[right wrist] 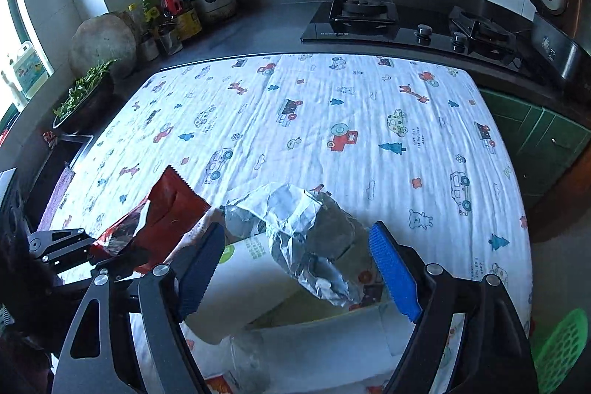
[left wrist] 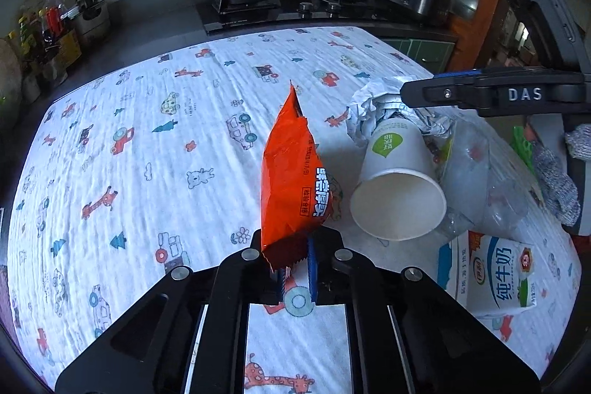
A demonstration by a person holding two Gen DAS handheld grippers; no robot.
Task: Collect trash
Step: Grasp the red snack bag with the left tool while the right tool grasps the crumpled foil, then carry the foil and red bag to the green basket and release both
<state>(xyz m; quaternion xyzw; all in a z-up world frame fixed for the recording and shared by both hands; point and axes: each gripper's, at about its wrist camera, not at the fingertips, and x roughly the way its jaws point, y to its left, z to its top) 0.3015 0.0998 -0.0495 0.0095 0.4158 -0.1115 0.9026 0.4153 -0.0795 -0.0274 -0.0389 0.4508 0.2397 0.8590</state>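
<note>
Kitchen bench (left wrist: 155, 143) under a cartoon-print cloth: your left gripper (left wrist: 291, 268) has its fingers pinched tight on the bottom seam of an orange snack packet (left wrist: 291, 180) with white Chinese lettering, lifted upright. Your right gripper (right wrist: 299, 268), marked "DAS" on its side, hangs with fingers spread wide over crumpled foil (right wrist: 295, 220), gripping nothing. Just beside the packet lie a tipped paper cup (left wrist: 399, 187) with a green logo, a clear plastic bottle (left wrist: 476, 180) and a milk carton (left wrist: 495, 276) printed 纯牛奶.
</note>
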